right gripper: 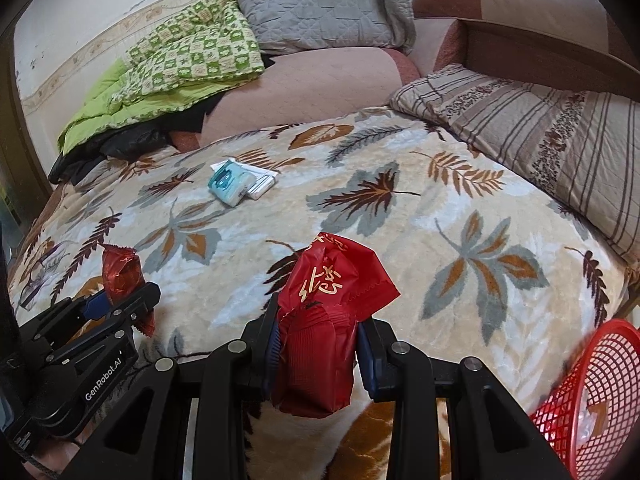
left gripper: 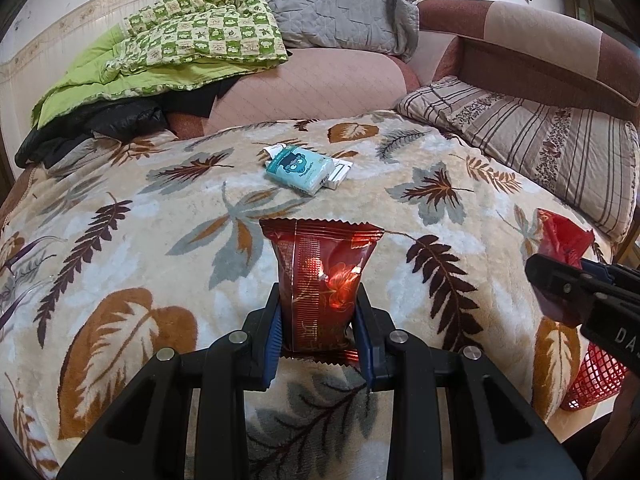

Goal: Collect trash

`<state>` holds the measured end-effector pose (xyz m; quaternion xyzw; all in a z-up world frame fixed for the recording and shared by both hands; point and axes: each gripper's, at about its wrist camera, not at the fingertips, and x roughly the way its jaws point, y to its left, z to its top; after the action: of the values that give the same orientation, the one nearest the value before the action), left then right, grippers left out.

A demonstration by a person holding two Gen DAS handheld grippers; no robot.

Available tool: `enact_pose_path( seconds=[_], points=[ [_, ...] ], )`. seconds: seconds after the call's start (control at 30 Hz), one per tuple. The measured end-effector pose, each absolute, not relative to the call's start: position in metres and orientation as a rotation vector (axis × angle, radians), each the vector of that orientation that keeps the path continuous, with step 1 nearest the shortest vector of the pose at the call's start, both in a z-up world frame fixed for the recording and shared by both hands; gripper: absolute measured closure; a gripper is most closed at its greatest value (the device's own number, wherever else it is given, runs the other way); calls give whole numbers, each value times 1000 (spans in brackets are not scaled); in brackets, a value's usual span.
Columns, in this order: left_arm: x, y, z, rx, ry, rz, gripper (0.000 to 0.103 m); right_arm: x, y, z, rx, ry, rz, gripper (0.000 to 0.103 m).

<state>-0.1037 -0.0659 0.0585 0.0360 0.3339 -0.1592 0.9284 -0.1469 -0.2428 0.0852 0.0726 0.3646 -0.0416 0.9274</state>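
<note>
Red mesh basket (right gripper: 588,408) at the bed's near right edge, below the blanket; something pale shows through the mesh, too blurred to identify. Left gripper (left gripper: 320,332) clamped on a dark red foil snack packet (left gripper: 324,280), held upright above the leaf-patterned blanket (left gripper: 120,240); packet sealed top and bottom, gold print on it not legible. Right gripper (right gripper: 316,344) clamped on a crumpled bright red wrapper (right gripper: 328,300), gold Chinese characters across its top, not clear enough to read. Left gripper body, seen from the right camera, carries the label "GenRobot.AI"; right gripper body, seen from the left camera, shows "DA", the rest cut off. Farther back on the blanket from both grippers: a teal tissue pack (left gripper: 300,170) with a cartoon face, lying against a white box (left gripper: 340,174), touching. Behind the blanket, a green checked quilt (left gripper: 200,40) over a black jacket (left gripper: 92,128), a grey quilted pillow (left gripper: 336,4), and to the right a striped pillow (left gripper: 540,140) against the brown headboard (left gripper: 540,40).
</note>
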Motion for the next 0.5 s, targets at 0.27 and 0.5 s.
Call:
enact_pose_path(
  seconds=[0.27,0.5],
  points=[
    [-104,-65,60,64,683,-333,73,-157,-254,90,171,743,-112,68],
    [-104,-65,61,59,684,-336,73,-167,-261,94,194,737,-121,68]
  ],
)
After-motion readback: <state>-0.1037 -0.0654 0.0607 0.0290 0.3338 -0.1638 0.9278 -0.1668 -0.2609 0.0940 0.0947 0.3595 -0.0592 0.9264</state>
